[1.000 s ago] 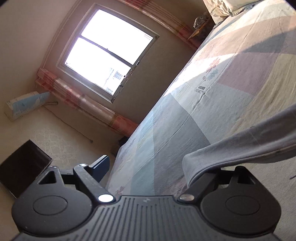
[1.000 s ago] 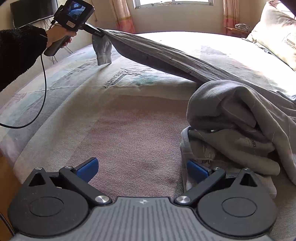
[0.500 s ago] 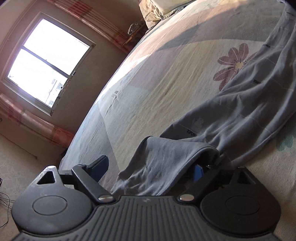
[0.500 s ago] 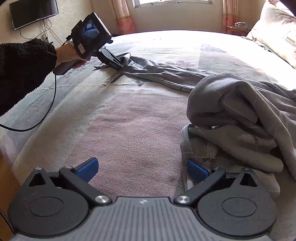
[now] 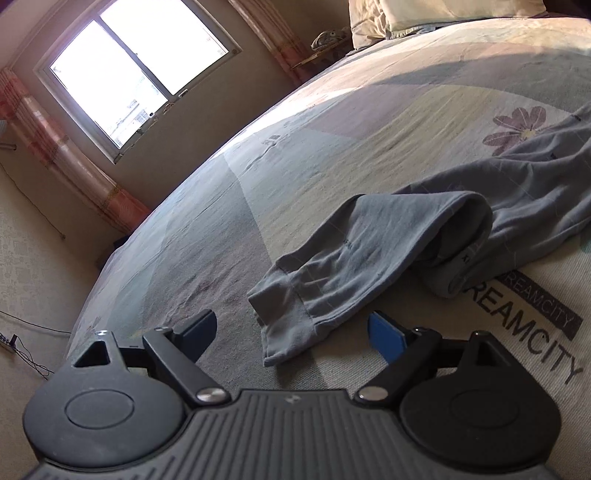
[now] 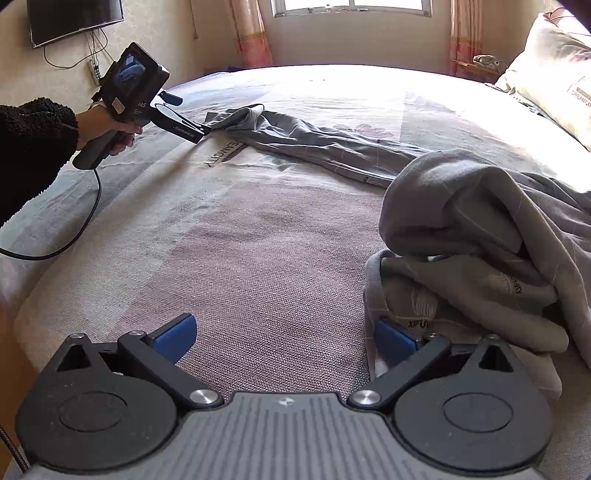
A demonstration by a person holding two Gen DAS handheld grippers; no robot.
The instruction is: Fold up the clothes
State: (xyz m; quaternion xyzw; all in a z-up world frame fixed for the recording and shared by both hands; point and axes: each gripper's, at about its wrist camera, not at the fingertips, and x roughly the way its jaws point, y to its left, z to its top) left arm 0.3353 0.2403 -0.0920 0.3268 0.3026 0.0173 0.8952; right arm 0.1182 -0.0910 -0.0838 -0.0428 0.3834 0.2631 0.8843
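A grey long-sleeved garment lies on the bed. Its body is bunched in a heap (image 6: 480,240) at the right, and one sleeve (image 6: 314,136) stretches across to the far left. In the left wrist view the sleeve (image 5: 369,251) lies flat, its cuff (image 5: 291,328) ending between the fingers of my left gripper (image 5: 291,332), which is open and holds nothing. The right wrist view shows the left gripper (image 6: 190,114) in a hand just short of the cuff. My right gripper (image 6: 284,336) is open low over the bedspread, its right pad (image 6: 391,339) against the heap's edge.
The patterned bedspread (image 6: 258,240) fills both views, with its near edge at the lower left. Pillows (image 6: 554,81) lie at the far right. A cable (image 6: 74,240) trails from the left gripper over the bed's left side. A window (image 5: 129,74) and a wall TV (image 6: 74,18) lie beyond.
The left gripper brought the raised sleeve down onto the bed, and the sleeve now lies free of its fingers. The right gripper and the heap have stayed still.
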